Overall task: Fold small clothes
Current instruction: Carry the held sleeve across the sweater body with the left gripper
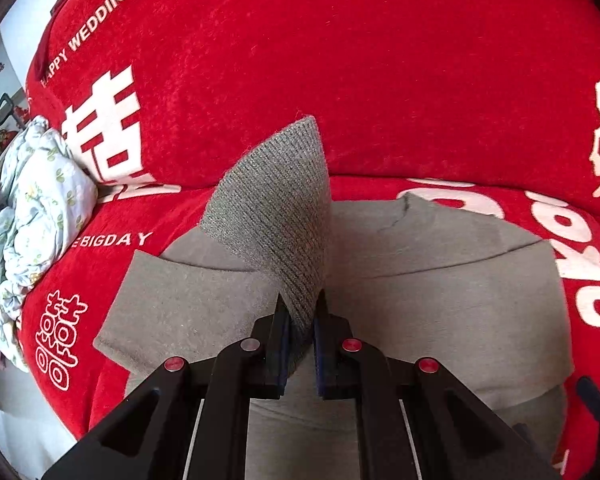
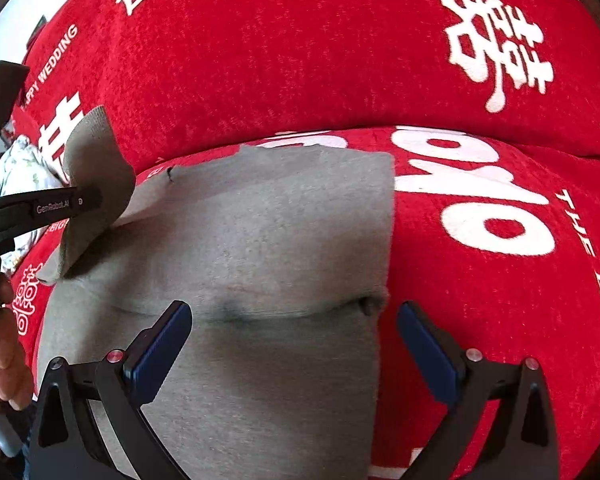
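A small grey knit garment (image 1: 440,292) lies spread on the red printed cover (image 1: 300,60). My left gripper (image 1: 302,312) is shut on its ribbed sleeve cuff (image 1: 284,200), which stands lifted above the body of the garment. The right wrist view shows that same left gripper (image 2: 80,202) at the far left, pinching the raised sleeve (image 2: 96,168). My right gripper (image 2: 294,332) hangs open over the lower part of the grey garment (image 2: 260,240), its blue pads (image 2: 164,344) wide apart with nothing between them. A crease (image 2: 292,312) crosses the cloth just ahead of the pads.
A bundle of white floral fabric (image 1: 36,200) lies at the left on the red cover. A person's hand (image 2: 8,356) shows at the left edge of the right wrist view. Red cover (image 2: 500,280) with white lettering extends to the right of the garment.
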`<action>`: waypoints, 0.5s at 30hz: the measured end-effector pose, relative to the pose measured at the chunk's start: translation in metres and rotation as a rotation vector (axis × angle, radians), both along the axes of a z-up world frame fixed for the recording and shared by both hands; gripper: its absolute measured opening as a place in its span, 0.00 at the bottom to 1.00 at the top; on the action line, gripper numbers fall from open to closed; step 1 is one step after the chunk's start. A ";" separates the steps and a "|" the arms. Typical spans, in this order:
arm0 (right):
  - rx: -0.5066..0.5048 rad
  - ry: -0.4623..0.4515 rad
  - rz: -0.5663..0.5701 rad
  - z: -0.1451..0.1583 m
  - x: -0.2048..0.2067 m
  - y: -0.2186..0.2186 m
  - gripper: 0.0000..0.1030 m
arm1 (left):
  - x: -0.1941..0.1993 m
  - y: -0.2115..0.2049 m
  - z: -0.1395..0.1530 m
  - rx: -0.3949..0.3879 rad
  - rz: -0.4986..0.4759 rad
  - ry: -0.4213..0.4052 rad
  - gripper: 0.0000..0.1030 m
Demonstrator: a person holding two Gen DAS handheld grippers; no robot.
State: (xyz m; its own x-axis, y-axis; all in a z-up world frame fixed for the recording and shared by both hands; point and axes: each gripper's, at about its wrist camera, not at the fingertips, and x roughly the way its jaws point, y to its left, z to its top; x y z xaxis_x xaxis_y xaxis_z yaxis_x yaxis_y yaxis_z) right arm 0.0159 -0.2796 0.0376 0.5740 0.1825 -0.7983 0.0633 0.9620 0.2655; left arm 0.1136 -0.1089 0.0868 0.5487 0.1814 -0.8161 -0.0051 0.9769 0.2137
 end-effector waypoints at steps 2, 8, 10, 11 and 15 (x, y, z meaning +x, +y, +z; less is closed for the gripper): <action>0.006 0.000 -0.009 0.000 -0.001 -0.003 0.99 | -0.002 -0.008 0.001 -0.004 -0.014 -0.001 0.10; 0.002 -0.003 -0.026 0.000 -0.001 -0.011 0.99 | -0.005 -0.030 0.002 -0.010 -0.052 0.002 0.10; 0.002 0.000 -0.032 -0.001 -0.002 -0.014 0.99 | -0.005 -0.037 0.001 -0.012 -0.061 0.004 0.10; 0.004 0.001 -0.036 -0.001 -0.001 -0.016 0.99 | -0.005 -0.041 0.001 -0.017 -0.067 0.006 0.10; 0.011 0.008 -0.055 -0.002 -0.001 -0.023 0.99 | -0.006 -0.058 -0.001 -0.022 -0.094 0.011 0.10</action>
